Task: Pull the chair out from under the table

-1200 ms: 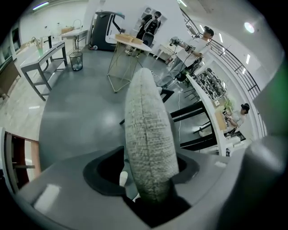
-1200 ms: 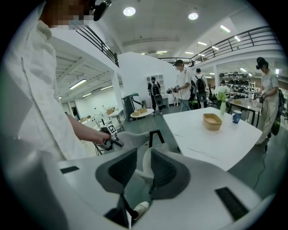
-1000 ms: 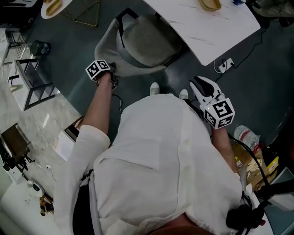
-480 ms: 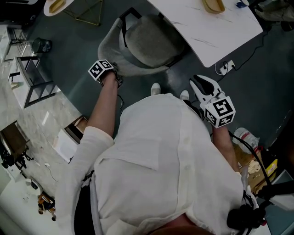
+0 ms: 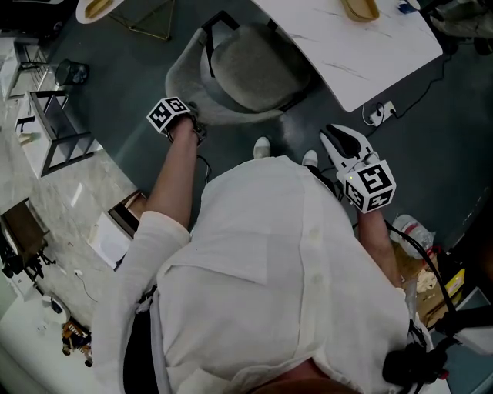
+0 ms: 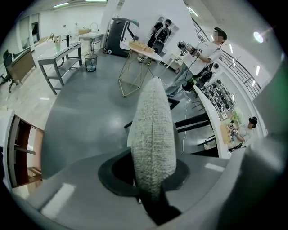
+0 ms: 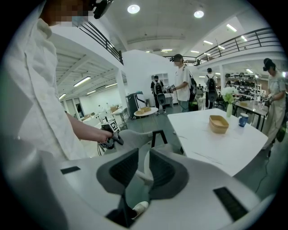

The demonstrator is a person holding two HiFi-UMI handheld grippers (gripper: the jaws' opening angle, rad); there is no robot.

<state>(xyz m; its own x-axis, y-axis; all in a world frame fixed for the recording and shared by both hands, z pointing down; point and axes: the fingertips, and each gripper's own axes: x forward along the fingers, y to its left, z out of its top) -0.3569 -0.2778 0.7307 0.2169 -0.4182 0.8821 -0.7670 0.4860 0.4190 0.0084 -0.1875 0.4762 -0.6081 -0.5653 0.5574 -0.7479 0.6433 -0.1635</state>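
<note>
The chair (image 5: pixel 246 73) stands right ahead of you. Its grey seat is tucked partly under the near edge of the white table (image 5: pixel 370 58), and its curved back is turned toward you and your left. Your left gripper (image 6: pixel 152 176) sits on the top rim of that back, near its left end. The nubbly fabric edge runs up between the jaws, which have just been closing and now pinch it from both sides. Your left arm reaches forward and down to it. Your right gripper (image 7: pixel 142 164) hangs apart from the chair, out in front of your right side near the table's corner and aimed toward the chair. Its jaws stand apart with nothing between them; only floor (image 5: pixel 146 85) and a shoe tip show through the gap. Your shoes (image 5: pixel 262 146) stand on the dark floor just short of the chair's back. On the table sits a tan bowl (image 7: pixel 218 123) with a blue cup (image 7: pixel 243 119) near it. A white plug strip (image 5: pixel 376 110) lies on the floor by the table's near corner, with a cable running from it. Farther to your left are a round side table (image 5: pixel 96 9) on thin gold legs and a bin (image 5: pixel 69 75). Other people stand in the hall beyond.
</note>
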